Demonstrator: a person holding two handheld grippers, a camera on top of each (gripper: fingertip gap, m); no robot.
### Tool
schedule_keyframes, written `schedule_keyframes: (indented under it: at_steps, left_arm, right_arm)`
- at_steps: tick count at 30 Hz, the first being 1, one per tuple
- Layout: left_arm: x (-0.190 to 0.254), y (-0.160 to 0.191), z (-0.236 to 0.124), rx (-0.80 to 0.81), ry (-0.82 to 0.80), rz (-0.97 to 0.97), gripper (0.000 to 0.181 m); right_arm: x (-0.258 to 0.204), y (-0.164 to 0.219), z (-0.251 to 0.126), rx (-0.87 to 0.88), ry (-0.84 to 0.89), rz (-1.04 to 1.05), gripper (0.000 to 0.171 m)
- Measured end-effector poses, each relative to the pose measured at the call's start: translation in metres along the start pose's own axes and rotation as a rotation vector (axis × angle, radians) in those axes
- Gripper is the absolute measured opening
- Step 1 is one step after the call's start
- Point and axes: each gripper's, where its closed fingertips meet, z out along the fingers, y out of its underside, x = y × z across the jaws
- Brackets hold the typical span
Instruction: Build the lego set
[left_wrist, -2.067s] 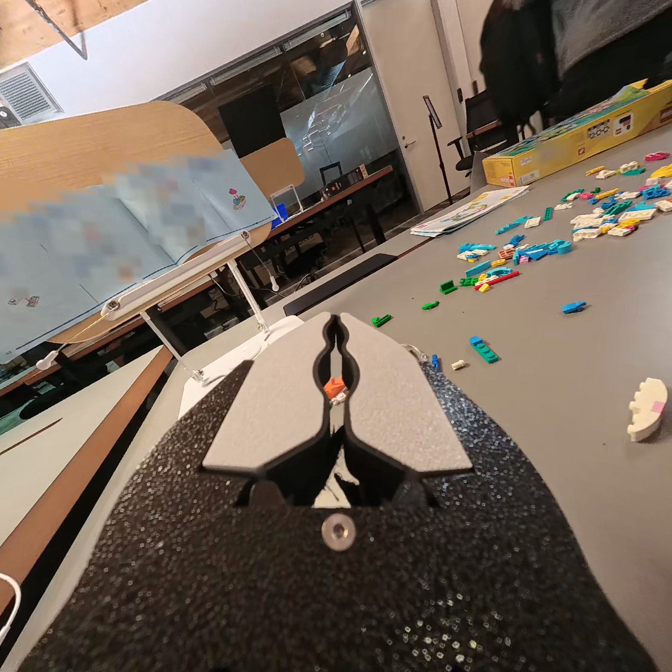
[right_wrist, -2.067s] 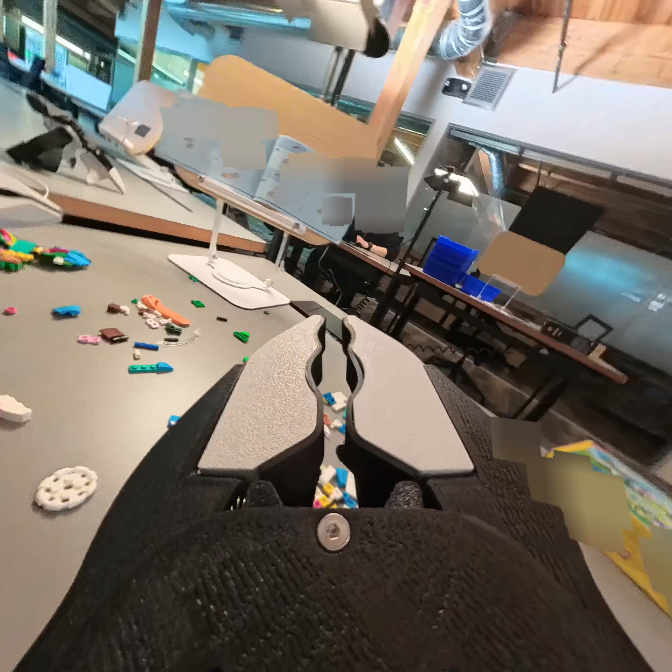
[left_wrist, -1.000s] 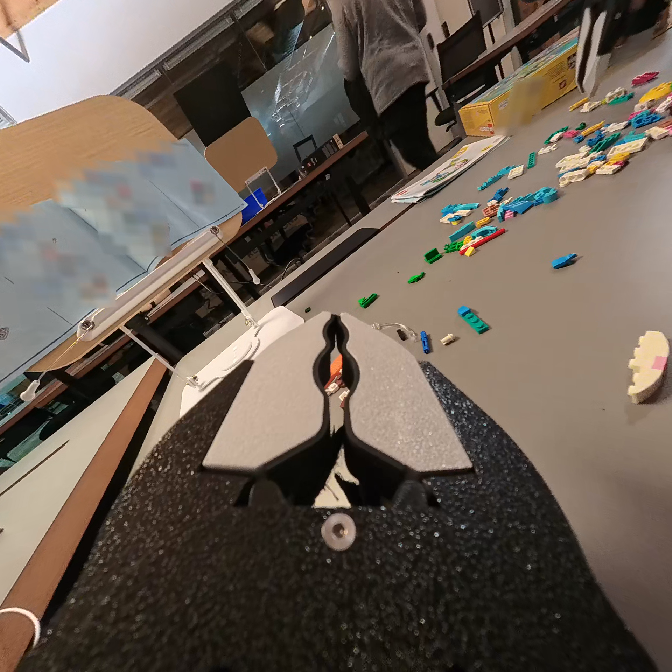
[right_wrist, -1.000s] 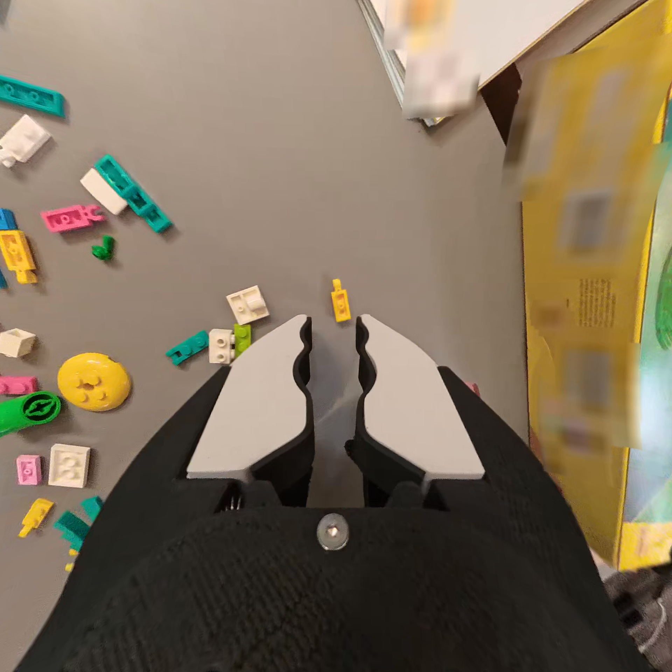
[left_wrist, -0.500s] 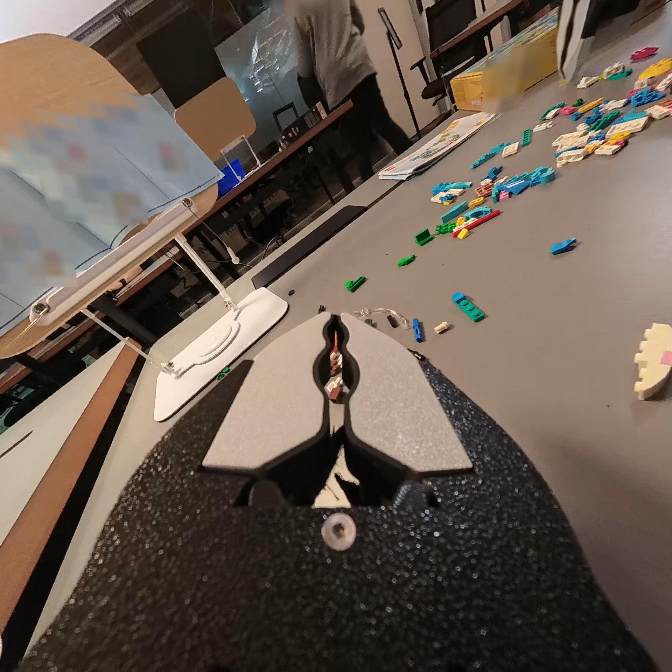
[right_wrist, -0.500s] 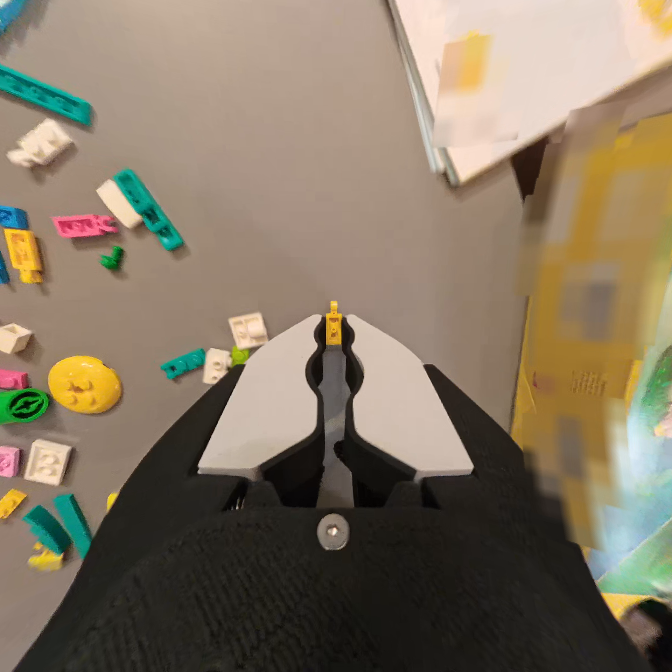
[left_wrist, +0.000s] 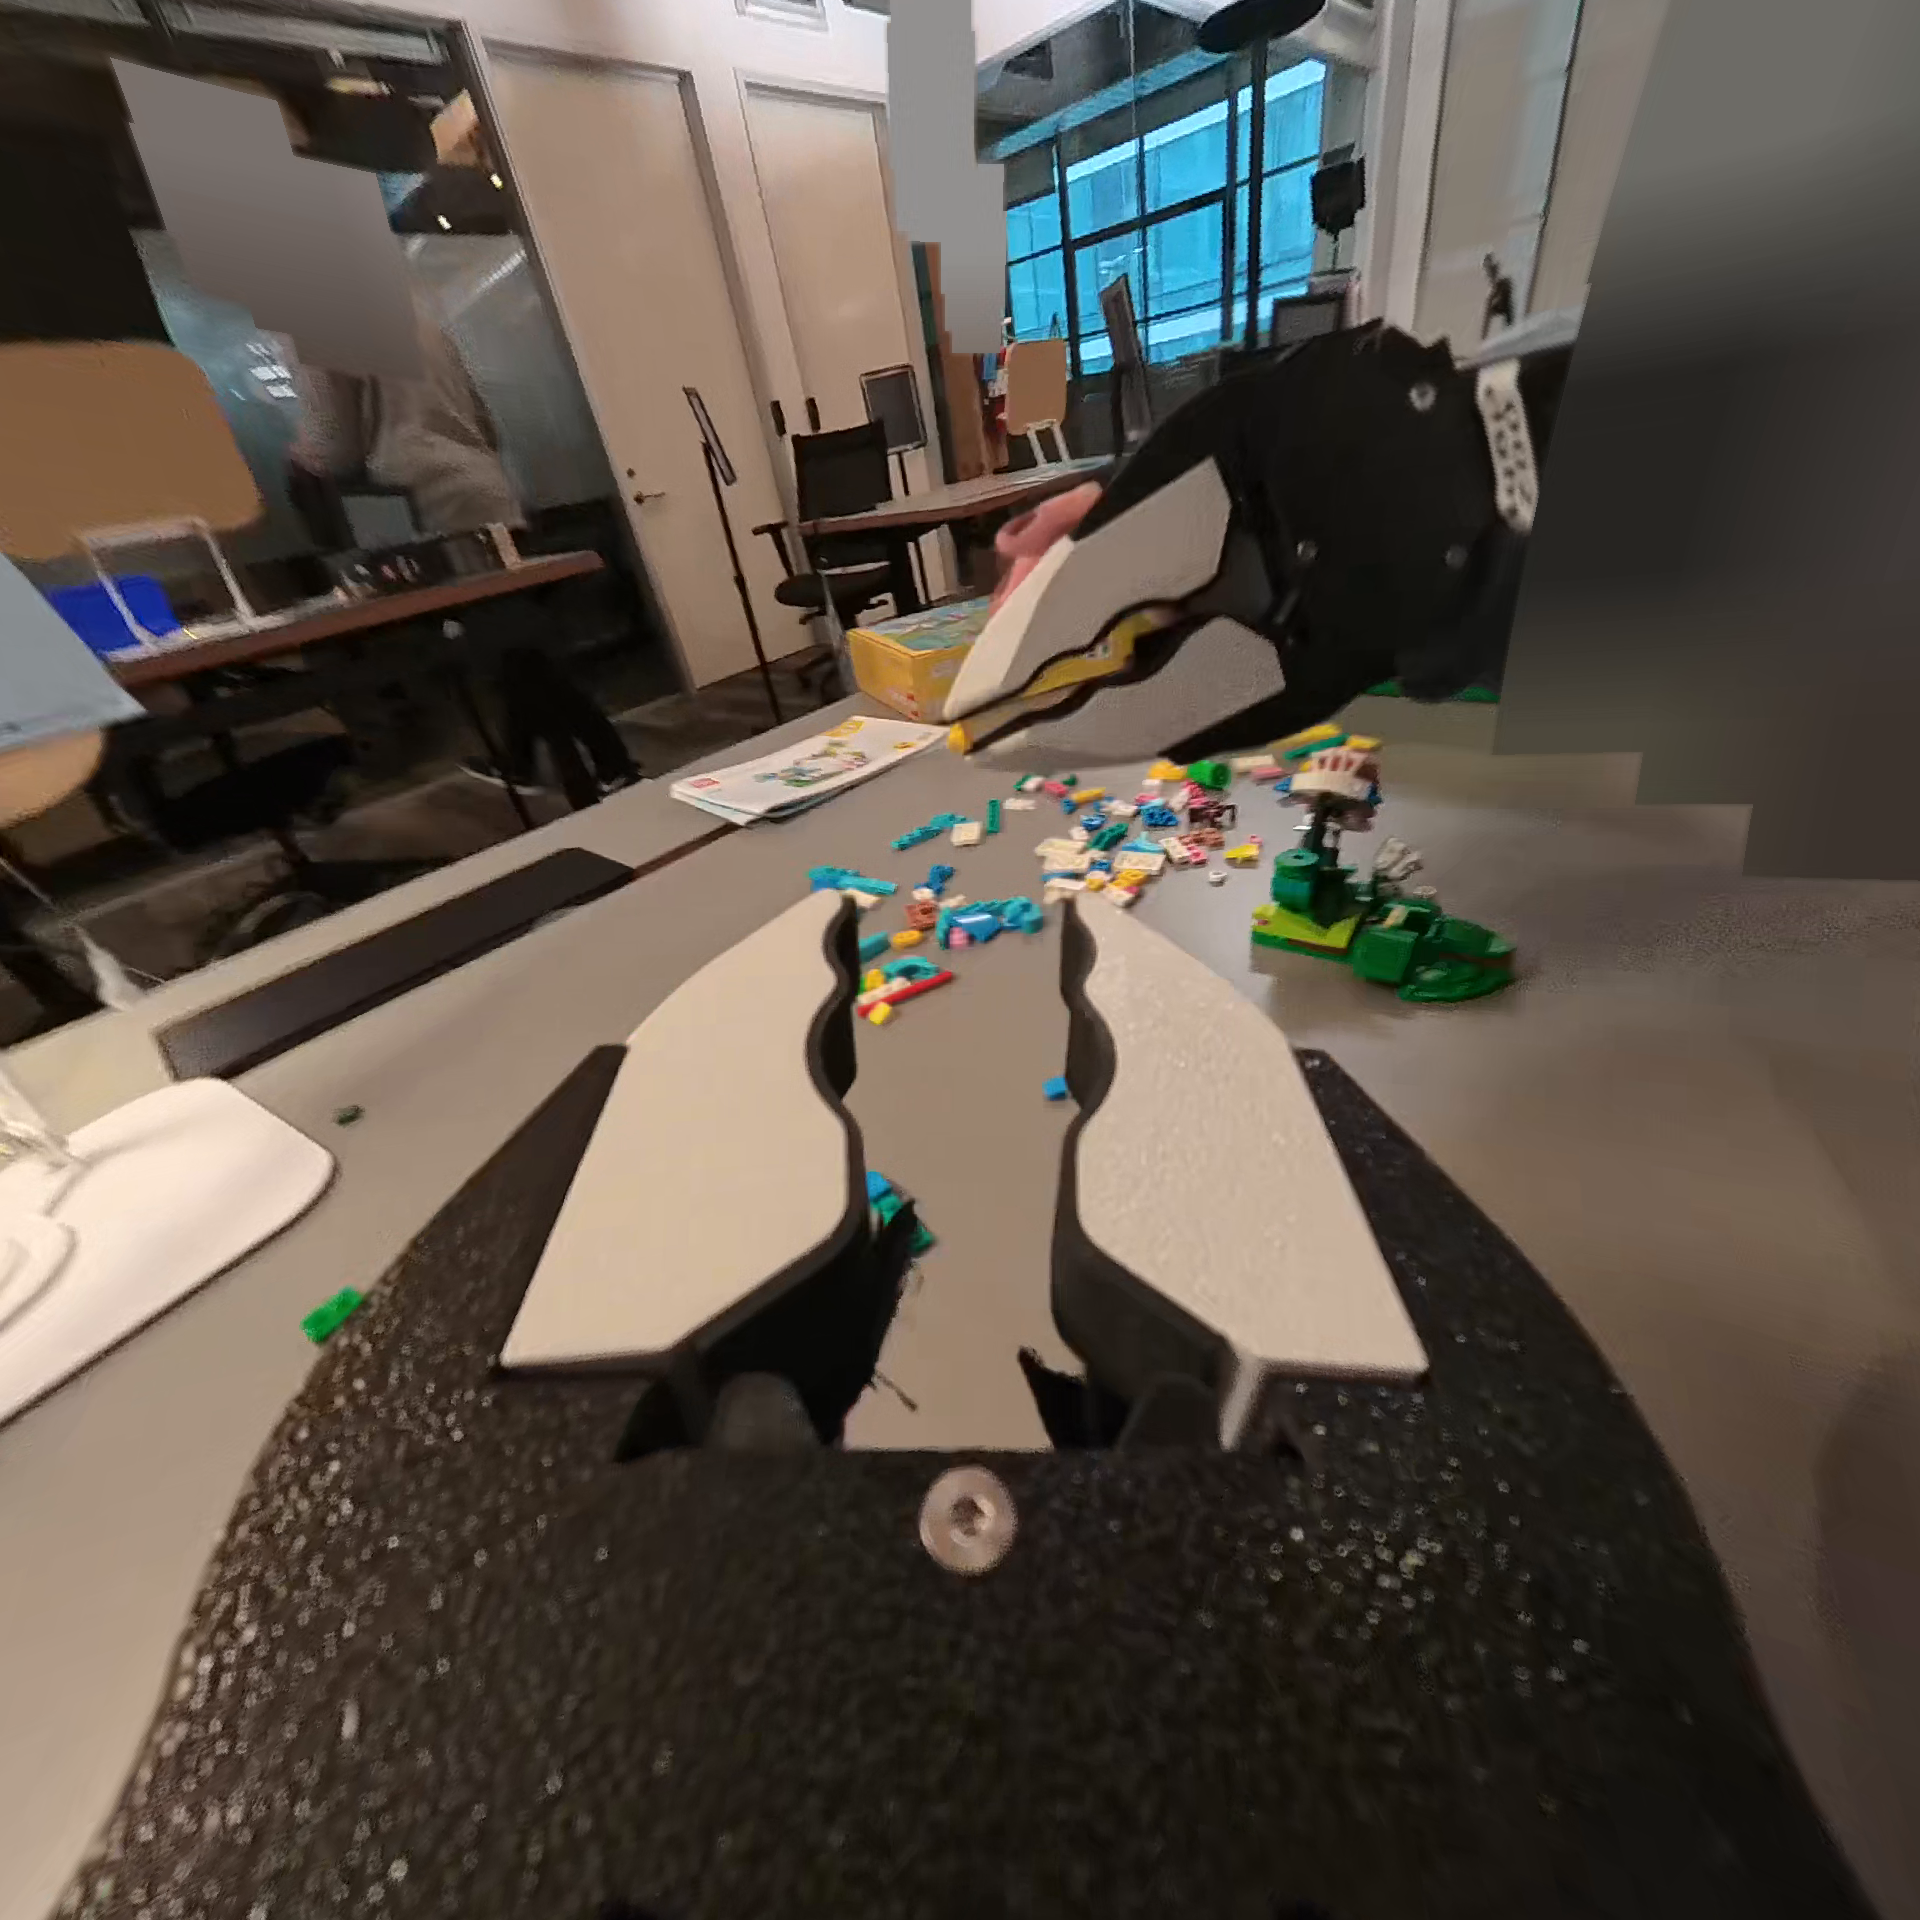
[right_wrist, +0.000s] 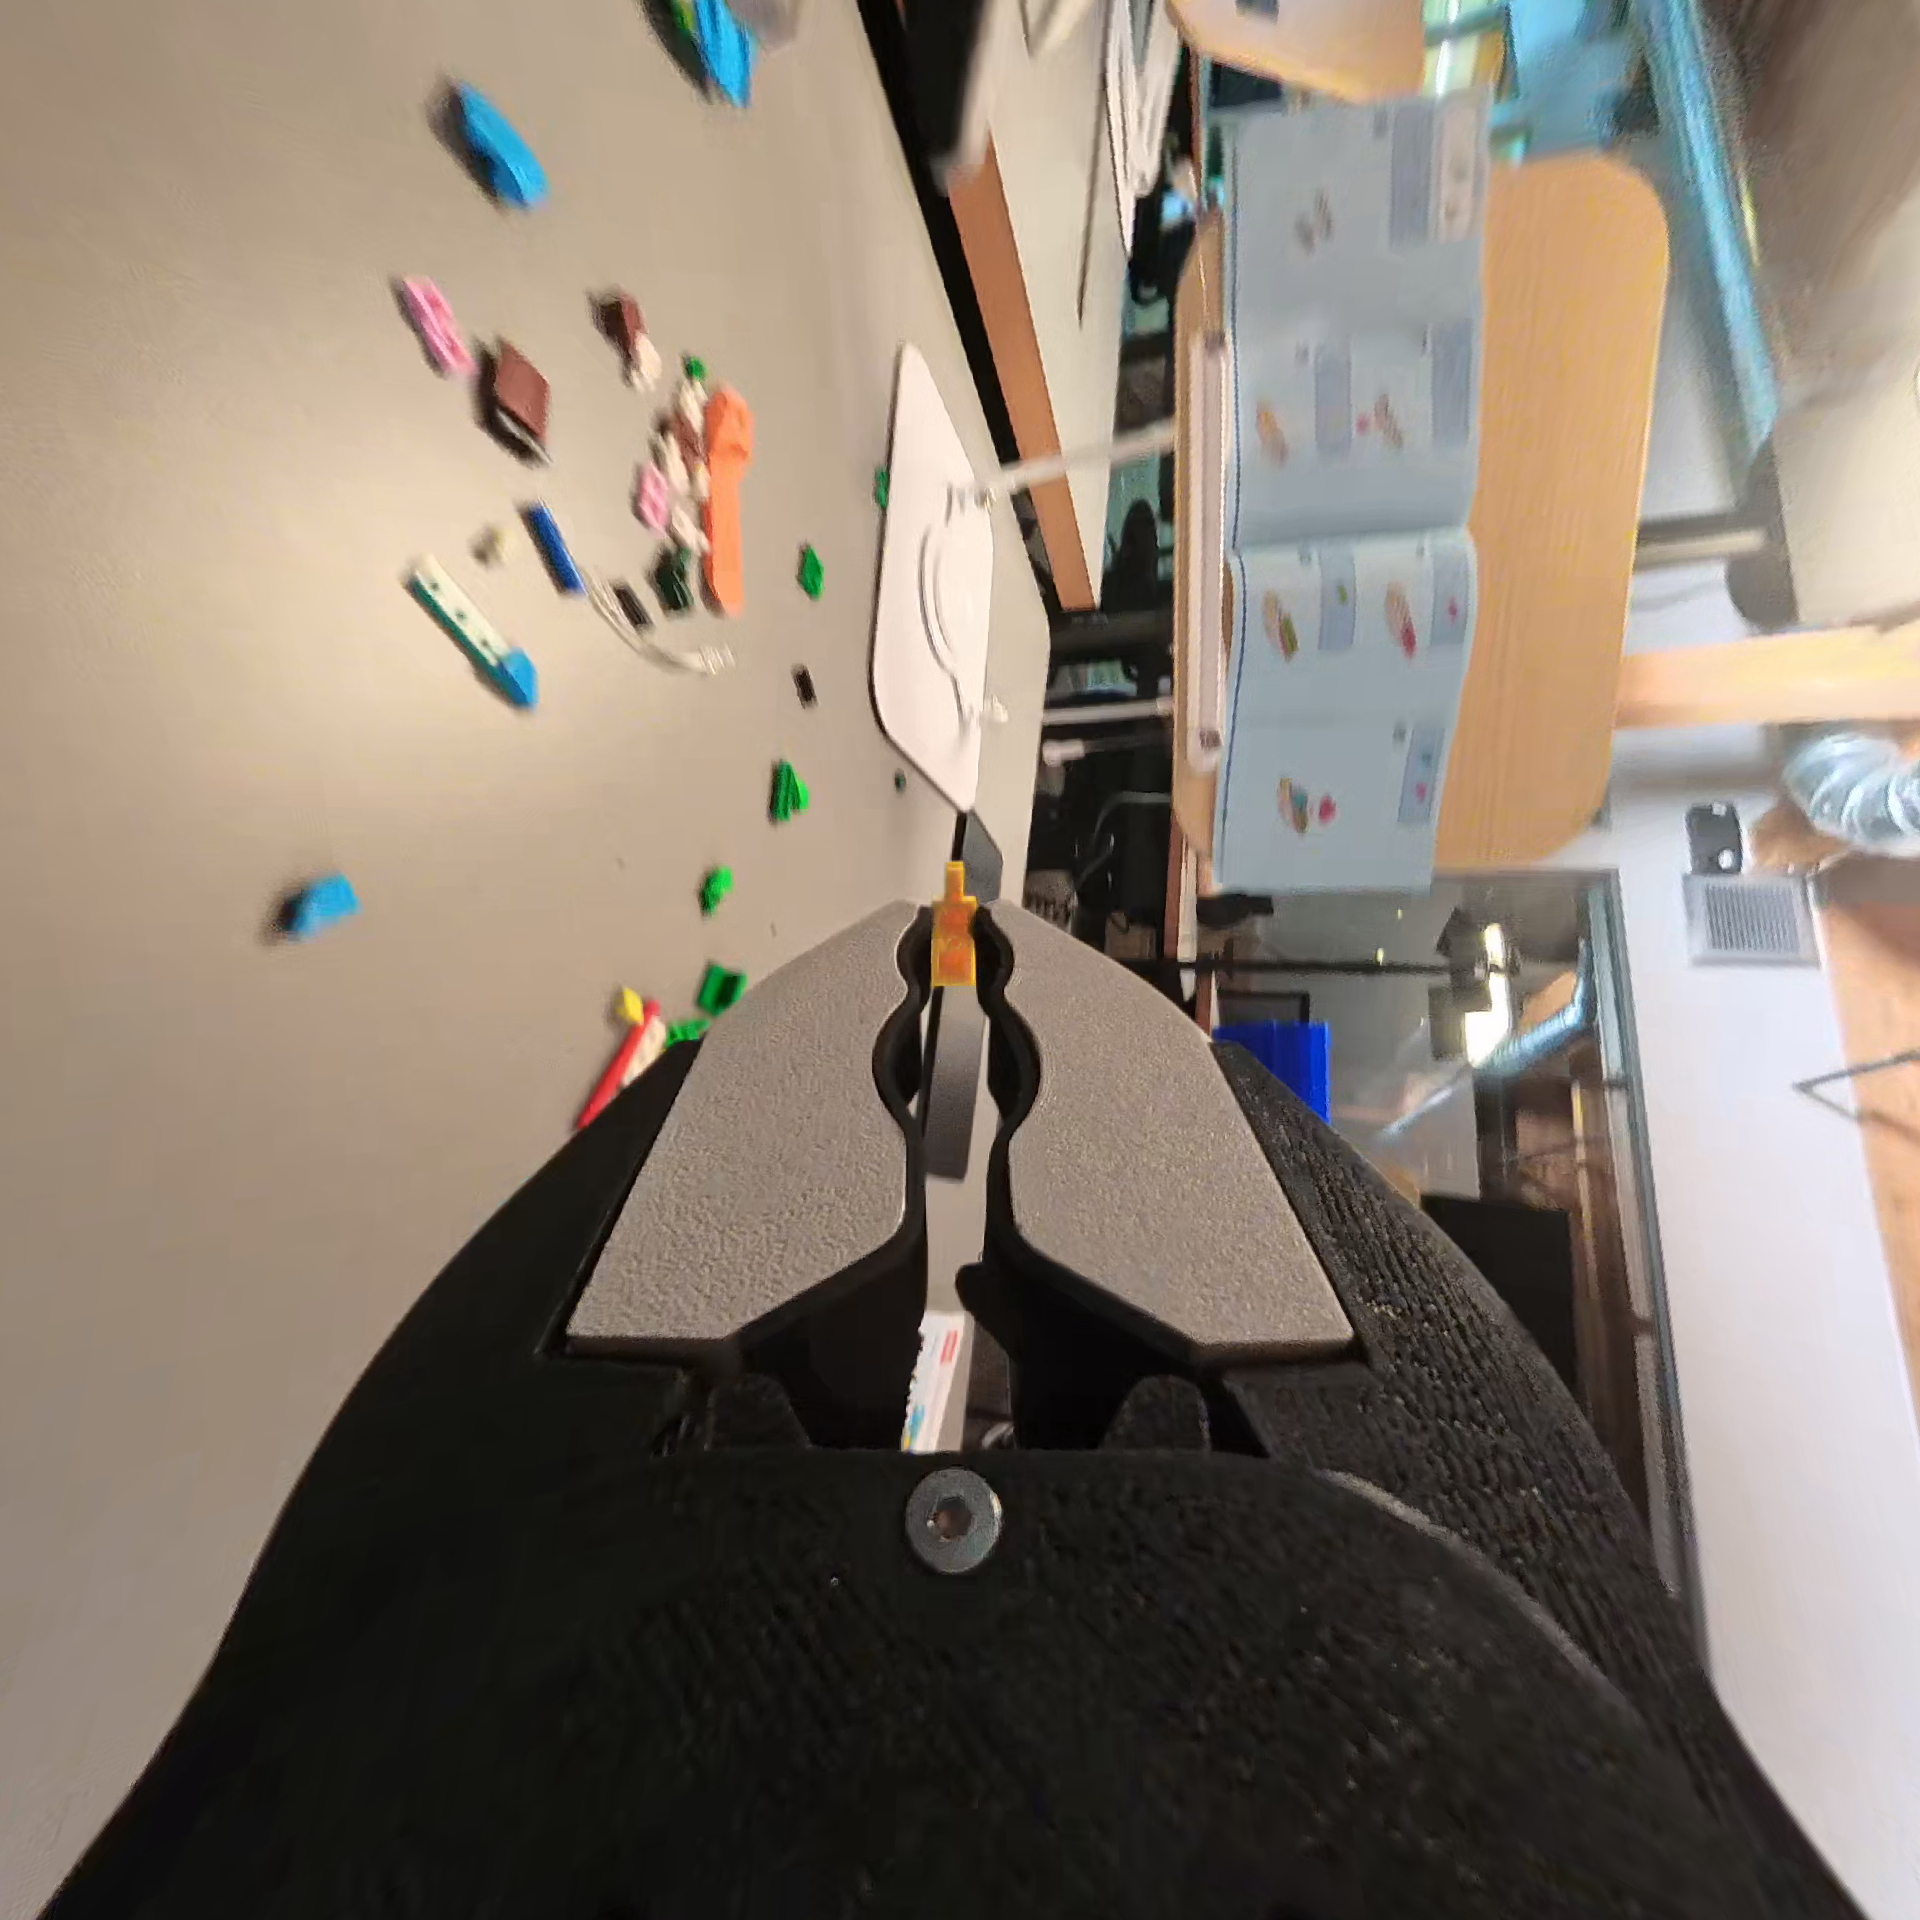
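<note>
1. One small yellow piece (right_wrist: 951, 940) sits pinched at the very tips of the right gripper (right_wrist: 954, 914): a narrow translucent-looking plate with a thin stub poking out past the fingertips. From the left wrist view the same gripper (left_wrist: 961, 732) hangs in the air above the table, turned on its side, a speck of yellow at its tips.
2. The left gripper (left_wrist: 961, 914) is spread wide with nothing between its fingers, low over the grey table (left_wrist: 1558, 1143).
3. A half-built green model (left_wrist: 1371, 925) stands on the table to the right of the left gripper: glossy green bricks on a lime base, a dark stem, and a white and red head on top.
4. Loose bricks (left_wrist: 1101, 842) lie scattered beyond it, teal, pink, white and yellow, all hard shiny plastic.
5. An instruction booklet (left_wrist: 800, 774) lies flat near the far edge, with a yellow box (left_wrist: 904, 665) behind it.
6. Both grippers have pale, grainy, wavy-edged finger plates on rough black bodies.
</note>
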Motion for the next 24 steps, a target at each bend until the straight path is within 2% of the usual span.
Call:
schedule_keyframes:
  at_steps: [1, 4, 6, 9, 13, 18, 24]
  left_arm:
    - [0.0, 0.001, -0.002, -0.004, 0.015, -0.047, 0.04]
    - [-0.002, 0.002, -0.012, -0.016, 0.041, -0.166, 0.051]
    - [-0.009, -0.002, -0.023, 0.001, 0.003, -0.191, 0.053]
    - [-0.021, -0.007, -0.041, 0.033, -0.084, -0.213, 0.051]
    - [-0.027, -0.002, -0.053, 0.026, -0.122, -0.298, 0.051]
    - [-0.028, 0.002, -0.062, 0.005, -0.164, -0.313, 0.044]
    - [-0.023, 0.004, -0.052, -0.056, -0.153, -0.287, 0.041]
  right_arm:
    - [-0.002, -0.014, 0.004, 0.021, 0.002, -0.032, 0.006]
    - [-0.005, -0.049, 0.019, 0.052, 0.038, -0.17, 0.006]
    - [-0.004, -0.068, 0.03, 0.071, 0.06, -0.226, 0.006]
    - [-0.001, -0.096, 0.043, 0.143, 0.048, -0.222, 0.006]
    - [0.002, -0.123, 0.053, 0.206, 0.063, -0.219, 0.006]
    - [-0.006, -0.141, 0.051, 0.302, 0.128, -0.283, 0.006]
    - [0.0, -0.14, 0.05, 0.344, 0.245, -0.322, 0.006]
